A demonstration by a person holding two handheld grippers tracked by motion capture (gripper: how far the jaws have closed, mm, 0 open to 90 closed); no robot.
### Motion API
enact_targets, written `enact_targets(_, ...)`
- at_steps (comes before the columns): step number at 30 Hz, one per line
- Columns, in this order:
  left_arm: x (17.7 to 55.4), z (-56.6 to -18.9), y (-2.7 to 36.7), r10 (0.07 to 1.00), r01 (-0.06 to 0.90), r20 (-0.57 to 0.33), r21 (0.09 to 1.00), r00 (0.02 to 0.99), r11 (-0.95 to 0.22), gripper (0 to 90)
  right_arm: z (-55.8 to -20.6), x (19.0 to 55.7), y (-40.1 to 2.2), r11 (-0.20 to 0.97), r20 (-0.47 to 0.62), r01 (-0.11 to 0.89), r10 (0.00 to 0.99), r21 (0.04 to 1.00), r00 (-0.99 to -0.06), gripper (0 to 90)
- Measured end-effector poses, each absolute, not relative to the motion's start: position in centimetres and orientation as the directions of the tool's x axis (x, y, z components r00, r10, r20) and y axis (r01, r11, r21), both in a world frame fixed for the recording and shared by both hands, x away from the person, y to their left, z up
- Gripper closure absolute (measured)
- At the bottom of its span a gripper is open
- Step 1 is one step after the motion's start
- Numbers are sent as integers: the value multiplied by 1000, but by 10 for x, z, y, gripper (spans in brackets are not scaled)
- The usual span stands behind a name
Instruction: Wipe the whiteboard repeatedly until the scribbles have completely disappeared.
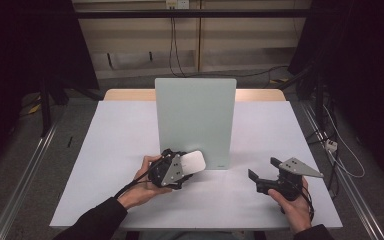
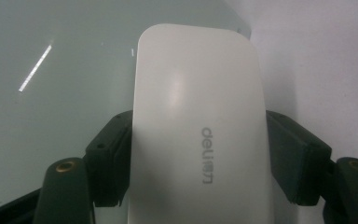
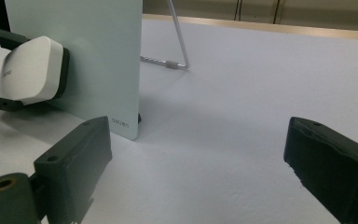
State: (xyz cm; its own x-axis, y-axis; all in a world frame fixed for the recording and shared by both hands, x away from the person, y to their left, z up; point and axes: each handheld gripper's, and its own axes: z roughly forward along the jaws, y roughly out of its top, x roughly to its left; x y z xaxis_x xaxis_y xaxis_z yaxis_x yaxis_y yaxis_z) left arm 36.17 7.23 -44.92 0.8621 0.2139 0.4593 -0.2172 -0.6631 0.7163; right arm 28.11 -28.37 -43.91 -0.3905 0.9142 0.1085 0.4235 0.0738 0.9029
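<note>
Two grippers are over the table [image 1: 105, 150], one in each of the person's hands. The left gripper [image 1: 180, 167] is clenched on a white eraser block [image 1: 194, 161]. Its two black pads press the block's long sides, as the left gripper view shows [image 2: 200, 140]. The block has small grey letters on its top. It sticks out past the pads and its far end is right up at the pale green board [image 1: 196, 120]. I cannot tell if it touches the board.

The right gripper [image 1: 262, 172] hangs near the front right of the table with its jaws wide apart. Nothing is between them. Under them is just the white table top.

The green board stands upright in the middle of the table. It is in the way of anything behind it. From the right gripper view you can see a thin metal leg [image 3: 177, 44] propping the board up at the back. A wooden edge [image 1: 260, 95] runs along the far side of the table. Cables [image 1: 340, 145] lie on the floor to the right.
</note>
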Motion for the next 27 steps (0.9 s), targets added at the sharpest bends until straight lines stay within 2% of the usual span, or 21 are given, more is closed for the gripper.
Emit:
enact_targets(13, 377, -411, 99, 352, -224, 485, 786, 801, -576, 305, -440, 282, -283, 78, 104, 423, 915, 903, -391, 74)
enact_targets(20, 389, -389, 116, 436, -176, 410, 858, 801, -483, 309, -440, 282, -283, 78, 104, 423, 914, 903, -391, 74)
enact_targets(27, 382, -400, 107, 399, -192, 444, 825, 802, -532, 308, -440, 282, -282, 79, 104, 422, 913, 903, -394, 74)
